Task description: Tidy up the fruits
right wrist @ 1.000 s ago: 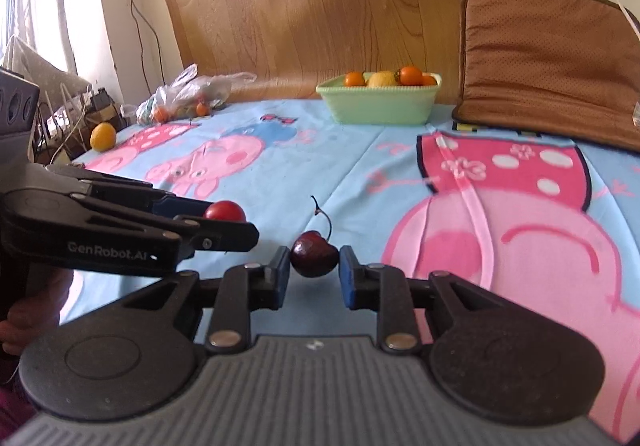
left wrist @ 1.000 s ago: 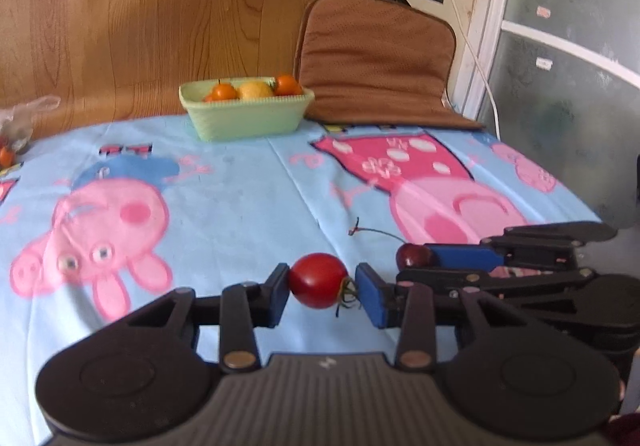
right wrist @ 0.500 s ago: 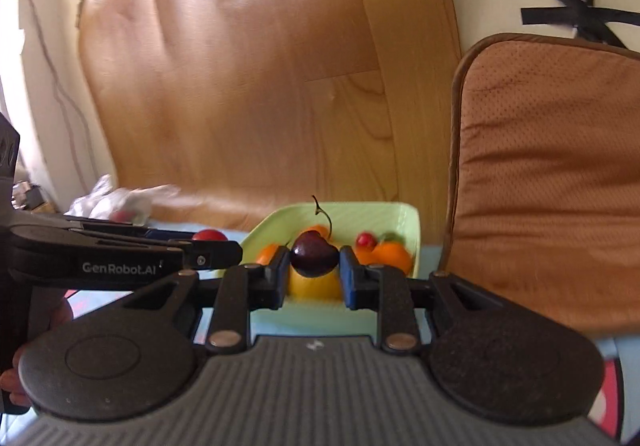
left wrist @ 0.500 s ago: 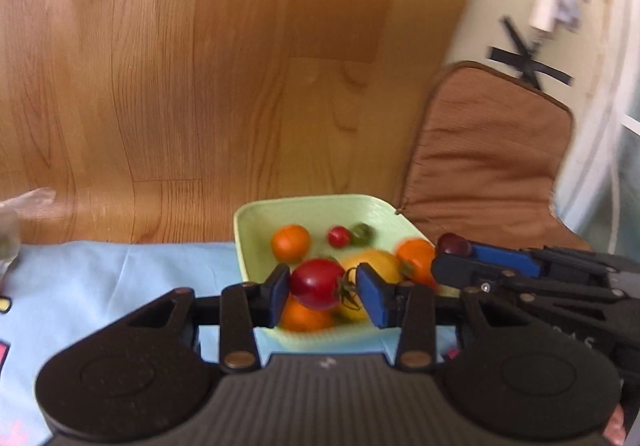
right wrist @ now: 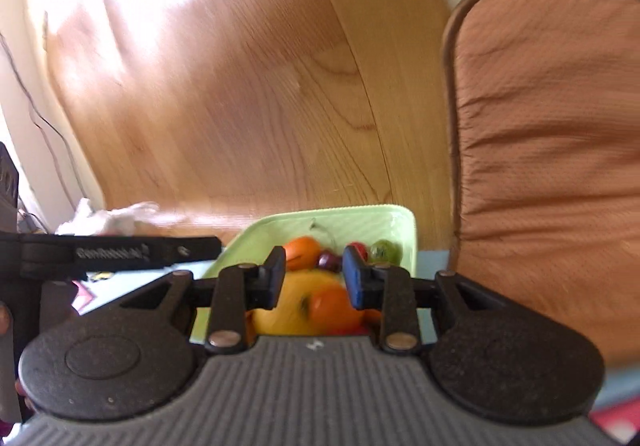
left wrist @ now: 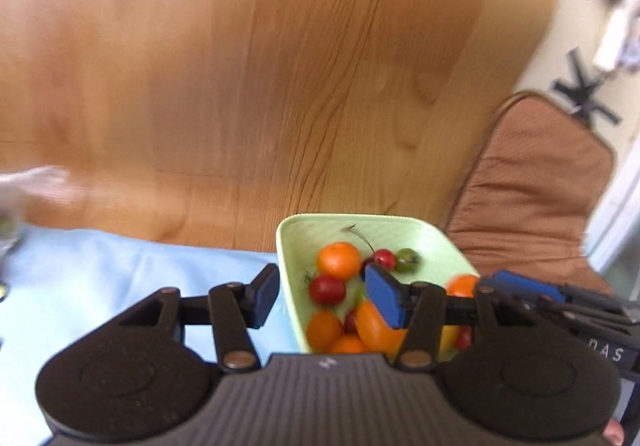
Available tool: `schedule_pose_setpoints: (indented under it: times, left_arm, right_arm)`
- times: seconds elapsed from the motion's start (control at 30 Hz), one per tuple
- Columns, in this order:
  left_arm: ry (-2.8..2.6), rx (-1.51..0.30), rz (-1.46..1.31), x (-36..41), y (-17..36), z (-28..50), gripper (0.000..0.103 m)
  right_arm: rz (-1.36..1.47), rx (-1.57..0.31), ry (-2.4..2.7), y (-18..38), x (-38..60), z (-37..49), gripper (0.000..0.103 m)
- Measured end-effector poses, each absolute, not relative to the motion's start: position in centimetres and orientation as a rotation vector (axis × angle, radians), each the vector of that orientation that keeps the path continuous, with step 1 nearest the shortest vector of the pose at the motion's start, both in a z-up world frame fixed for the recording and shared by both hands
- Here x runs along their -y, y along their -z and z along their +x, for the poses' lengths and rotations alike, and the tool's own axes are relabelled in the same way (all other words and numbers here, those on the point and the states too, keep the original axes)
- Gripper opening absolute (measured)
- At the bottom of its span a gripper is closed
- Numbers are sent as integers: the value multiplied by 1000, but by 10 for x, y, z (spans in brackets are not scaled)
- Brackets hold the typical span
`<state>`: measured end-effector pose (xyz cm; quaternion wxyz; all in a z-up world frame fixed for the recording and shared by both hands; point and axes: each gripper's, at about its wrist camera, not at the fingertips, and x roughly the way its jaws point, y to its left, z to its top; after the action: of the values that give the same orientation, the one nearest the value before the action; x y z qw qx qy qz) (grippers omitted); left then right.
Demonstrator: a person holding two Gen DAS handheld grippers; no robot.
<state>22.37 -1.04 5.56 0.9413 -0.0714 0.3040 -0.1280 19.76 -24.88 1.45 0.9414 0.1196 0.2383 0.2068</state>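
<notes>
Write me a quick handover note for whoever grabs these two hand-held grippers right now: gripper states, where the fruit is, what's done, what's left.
Left hand-held gripper: jaws opening, nothing between them, poised over the near-left rim of the green bowl.
Right hand-held gripper: jaws opening, empty, over the bowl's near side.
Fruit: red tomato and dark cherry lie in the bowl with the orange, a green fruit and others.
Done: both fruits are in the bowl.
Left: back both grippers away; no loose fruit shows in these views, so check the table for more.
</notes>
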Motion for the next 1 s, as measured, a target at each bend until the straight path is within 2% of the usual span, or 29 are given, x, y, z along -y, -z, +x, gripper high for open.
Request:
schedule_pose_setpoints:
  times: [0.03, 0.07, 0.2, 0.27, 0.37, 0.53, 0.6, 0.63, 0.7, 0.77, 0.8, 0.87, 1.0]
  left_arm:
    - [258, -597, -154, 7, -58, 202, 55]
    - [253, -581, -161, 4, -57, 182, 57]
    - [200, -636, -145, 12, -47, 140, 57]
    - [162, -683, -120, 19, -45, 134, 54]
    - [100, -674, -75, 19, -51, 99, 54]
    - [92, -576, -24, 20, -41, 8, 59]
    - [101, -568, -47, 22, -32, -21, 64]
    - [105, -570, -48, 25, -28, -32, 66]
    - [95, -578, -11, 32, -19, -45, 71]
    - [90, -581, 16, 37, -15, -53, 79]
    - [87, -589, 12, 37, -15, -56, 81]
    - [72, -602, 2, 36, -16, -58, 92]
    - [23, -582, 2, 30, -22, -63, 102]
  right_arm:
    - [255, -482, -423, -15, 251, 182, 50]
    - [267, -484, -419, -13, 253, 167, 51]
    - [258, -553, -433, -15, 230, 138, 50]
    - [241, -537, -441, -27, 215, 140, 48]
    - [159, -570, -306, -35, 206, 134, 48]
    - [193, -503, -353, -24, 235, 20, 48]
    - [240, -449, -325, -11, 239, -35, 52]
    - [253, -417, -300, -5, 240, -55, 60]
    - [193, -397, -268, 3, 228, -79, 65]
    - [132, -418, -263, 4, 215, -81, 66]
    - [149, -434, -269, 4, 214, -81, 68]
    - [201, -466, -282, 4, 220, -80, 74]
    - [225, -493, -244, 6, 223, -80, 78]
